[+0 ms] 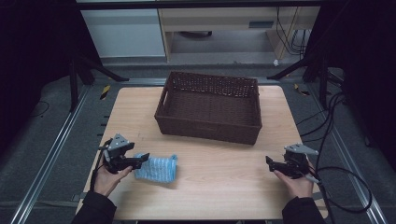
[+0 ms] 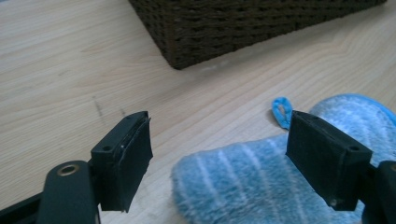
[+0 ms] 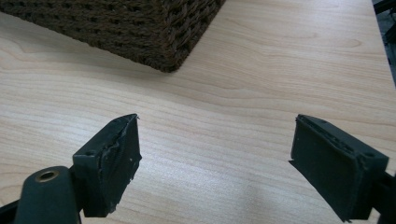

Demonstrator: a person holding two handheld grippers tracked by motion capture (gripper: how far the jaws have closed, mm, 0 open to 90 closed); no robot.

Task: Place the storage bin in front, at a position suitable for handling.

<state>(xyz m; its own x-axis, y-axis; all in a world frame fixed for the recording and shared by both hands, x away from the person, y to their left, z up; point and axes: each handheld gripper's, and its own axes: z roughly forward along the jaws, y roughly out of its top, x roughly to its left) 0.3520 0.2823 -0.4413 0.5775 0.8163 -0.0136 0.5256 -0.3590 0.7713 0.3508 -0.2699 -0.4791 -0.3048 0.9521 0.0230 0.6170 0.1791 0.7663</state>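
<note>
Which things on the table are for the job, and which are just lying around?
For the job:
- fluffy blue striped cloth mitt, just ahead of the open left gripper
- dark brown woven wicker basket, seemingly where it could go

Just lying about:
- black cables beside the light wooden table
- open right gripper, hovering over bare wood

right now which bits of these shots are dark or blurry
High view: the surroundings are near black and the table is dimly lit, so the left gripper and right gripper read as dark shapes. Left gripper view: the mitt is soft up close, the basket sharper. Right gripper view: evenly lit, faint shadow between the jaws.
</note>
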